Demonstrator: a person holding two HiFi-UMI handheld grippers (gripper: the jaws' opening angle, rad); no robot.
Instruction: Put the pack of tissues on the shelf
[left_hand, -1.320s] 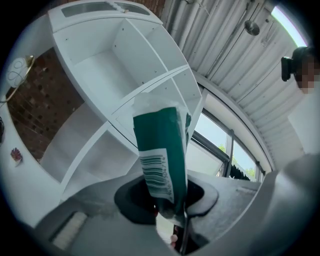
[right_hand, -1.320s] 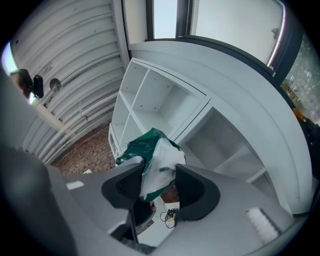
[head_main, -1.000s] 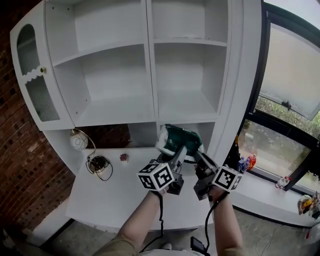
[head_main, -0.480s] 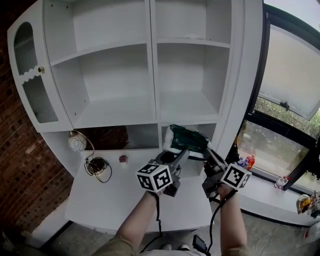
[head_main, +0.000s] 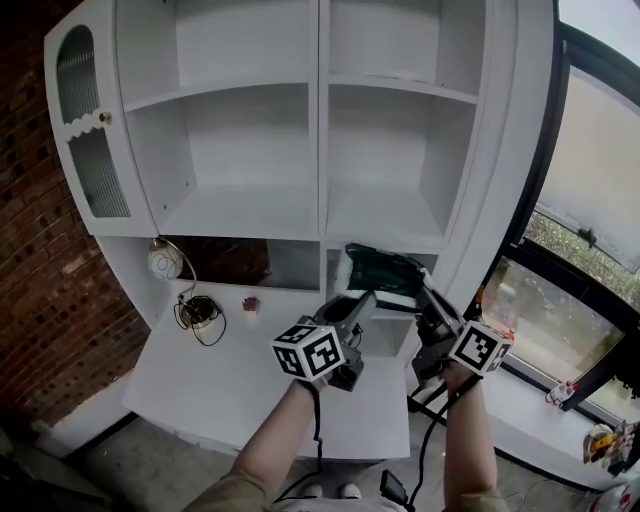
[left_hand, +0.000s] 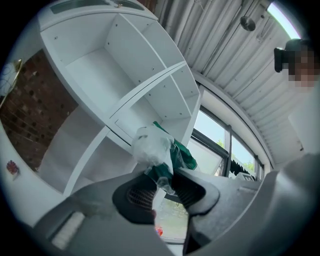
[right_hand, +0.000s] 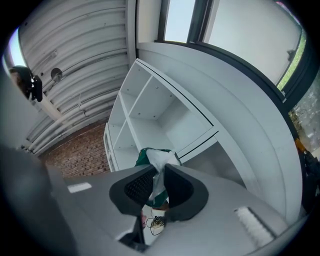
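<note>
pack of tissues (head_main: 385, 270) has risen rightward, closer to the shelf (head_main: 385, 215).

Both hand tools, left gripper (head_main: 366, 298) and right gripper (head_main: 424, 292): dark grey moulded plastic, tapered jaws, black ribbed pads (left_hand: 137, 196) on the inner faces. Each carries a white cube (head_main: 310, 351) printed with black square markers. One thin black cable (head_main: 320, 425) hangs from each handle. Person's forearms (head_main: 272, 445) bare; olive-khaki sleeves (head_main: 228, 492) above them.
</note>
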